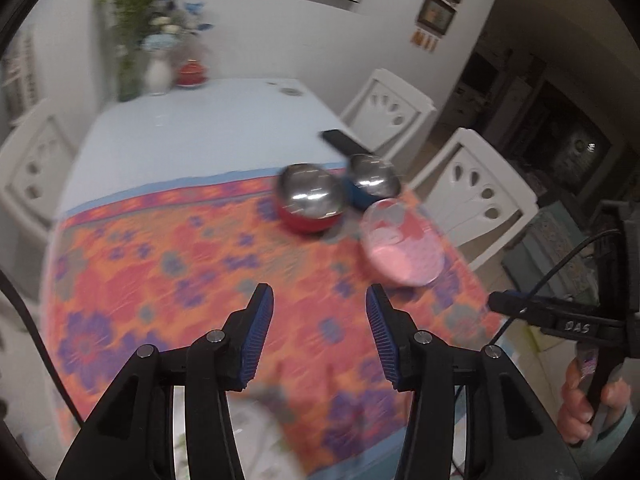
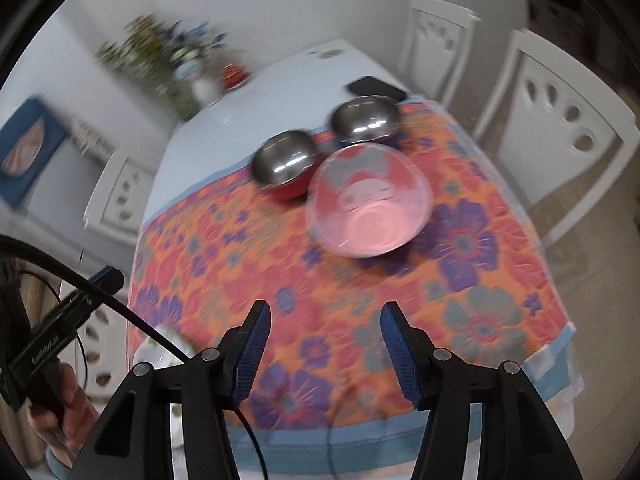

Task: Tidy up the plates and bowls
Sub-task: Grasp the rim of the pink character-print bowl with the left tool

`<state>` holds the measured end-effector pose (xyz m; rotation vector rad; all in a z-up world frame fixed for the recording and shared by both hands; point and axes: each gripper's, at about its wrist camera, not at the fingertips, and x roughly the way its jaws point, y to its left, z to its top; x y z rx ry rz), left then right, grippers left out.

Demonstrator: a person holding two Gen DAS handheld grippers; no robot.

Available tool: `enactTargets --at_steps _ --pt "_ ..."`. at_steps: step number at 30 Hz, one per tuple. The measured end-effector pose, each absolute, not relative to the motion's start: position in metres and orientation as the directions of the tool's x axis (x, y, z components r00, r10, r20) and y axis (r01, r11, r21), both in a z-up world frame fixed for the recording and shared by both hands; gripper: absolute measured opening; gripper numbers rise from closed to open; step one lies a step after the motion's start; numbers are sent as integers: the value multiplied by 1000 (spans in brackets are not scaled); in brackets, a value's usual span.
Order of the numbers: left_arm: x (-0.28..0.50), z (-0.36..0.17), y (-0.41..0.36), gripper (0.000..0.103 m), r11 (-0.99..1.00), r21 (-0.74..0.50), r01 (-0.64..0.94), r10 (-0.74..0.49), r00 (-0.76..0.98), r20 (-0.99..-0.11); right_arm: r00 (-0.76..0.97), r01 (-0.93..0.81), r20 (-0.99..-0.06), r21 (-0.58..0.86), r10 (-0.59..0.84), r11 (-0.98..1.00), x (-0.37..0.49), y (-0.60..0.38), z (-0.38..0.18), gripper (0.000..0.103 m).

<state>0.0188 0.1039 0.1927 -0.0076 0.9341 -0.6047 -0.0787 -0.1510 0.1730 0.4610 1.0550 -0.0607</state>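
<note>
Left gripper (image 1: 320, 308), black with blue ribbed pads, hangs above the near part of the orange floral tablecloth (image 1: 168, 264); its jaws stand apart with nothing between them. Right gripper (image 2: 325, 326), of the same make, hangs over the near edge of the cloth (image 2: 460, 300), jaws likewise released and empty. Three bowls cluster toward the far right corner of the cloth. The steel-lined bowl with a red outer wall (image 2: 285, 164) sits at the cloth's far edge, just beside the plain polished steel bowl (image 2: 365, 118), which lies closer to the right edge. The translucent pink plastic bowl (image 2: 370, 204) stands nearer than both, upright, close against the red-walled one; blur leaves it unclear whether they touch. A flat black rectangular object (image 2: 376, 87), possibly a phone, rests on the bare white table (image 2: 256, 92) beyond the cloth. A white vase of flowers (image 1: 158, 74) and a small red lidded dish (image 1: 191, 73) occupy the far left corner. White chairs (image 1: 476, 196) flank the table.
</note>
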Motion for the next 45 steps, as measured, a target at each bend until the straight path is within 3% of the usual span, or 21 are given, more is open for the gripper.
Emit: enactTargets --at_steps 8,16,18,24,26,30,34,45 --pt "73 152 13 46 833 -324 449 -497 350 -794 424 334 -876 389 231 859 -42 -218 124 55" --pt "90 98 -21 45 870 -342 354 -460 338 -821 387 311 -895 353 221 883 4 -253 87 55" --pt "95 86 -26 38 878 -350 325 -455 346 -821 381 286 -897 346 226 894 18 -255 77 53" --pt "106 58 -32 38 904 -350 245 -418 336 -844 348 201 -905 327 245 923 50 -248 49 45" --pt "108 52 -35 36 908 -347 235 -411 331 -849 342 178 -908 317 243 932 56 -246 43 38" --pt "111 41 -41 12 898 -377 227 -433 299 -851 337 131 -909 303 246 944 66 -240 34 28" --pt "110 37 -50 11 897 -379 226 -434 294 -851 335 88 -905 306 261 948 70 -238 31 20" --pt "99 53 -53 11 897 -385 218 -439 325 -838 362 36 -896 291 259 956 62 -243 44 20"
